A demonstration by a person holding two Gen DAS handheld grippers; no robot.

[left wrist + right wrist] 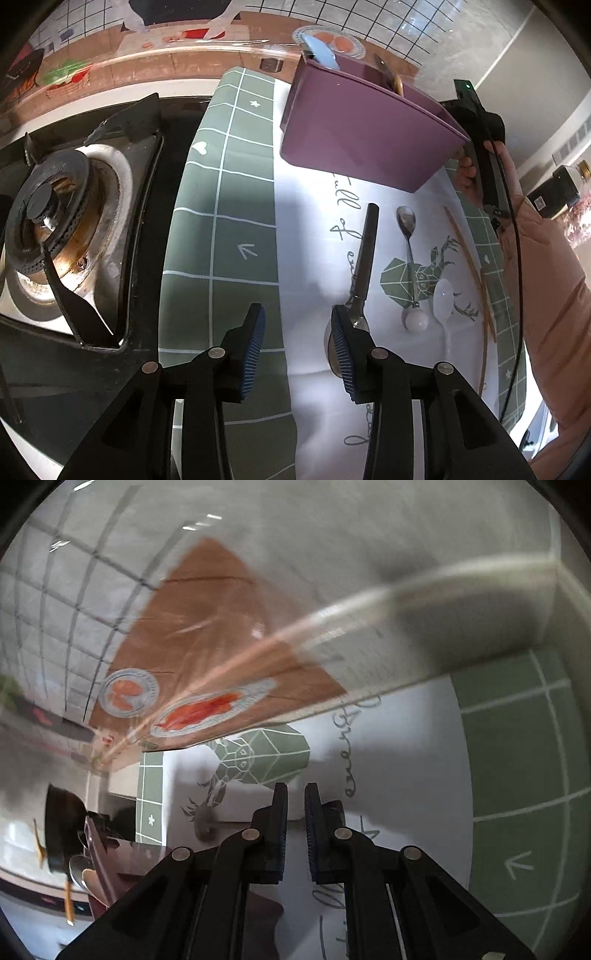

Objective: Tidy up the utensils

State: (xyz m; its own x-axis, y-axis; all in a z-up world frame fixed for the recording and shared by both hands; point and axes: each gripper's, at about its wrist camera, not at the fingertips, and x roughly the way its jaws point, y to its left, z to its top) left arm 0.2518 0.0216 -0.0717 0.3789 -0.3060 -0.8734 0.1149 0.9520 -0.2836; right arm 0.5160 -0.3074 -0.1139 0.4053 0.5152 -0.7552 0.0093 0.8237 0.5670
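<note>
My left gripper (297, 343) hangs open over the green-and-white mat (240, 221), with only mat between its pads. A black-handled spoon (365, 254) lies just right of it, its bowl partly hidden behind the right pad. Further right lie a metal spoon (406, 229), a white spoon (441, 299) and wooden chopsticks (476, 273). A purple bin (362, 125) at the back holds a few utensils. My right gripper (295, 812) is shut with nothing visible between its pads, above the mat's deer print (258, 753). That view is motion-blurred. The bin (99, 867) shows at its lower left.
A gas stove burner (55, 221) with black pan supports borders the mat on the left. A hand (469, 173) in a pink sleeve grips the other tool by the bin's right corner. A tiled wall with a wood-print panel (184, 55) runs behind.
</note>
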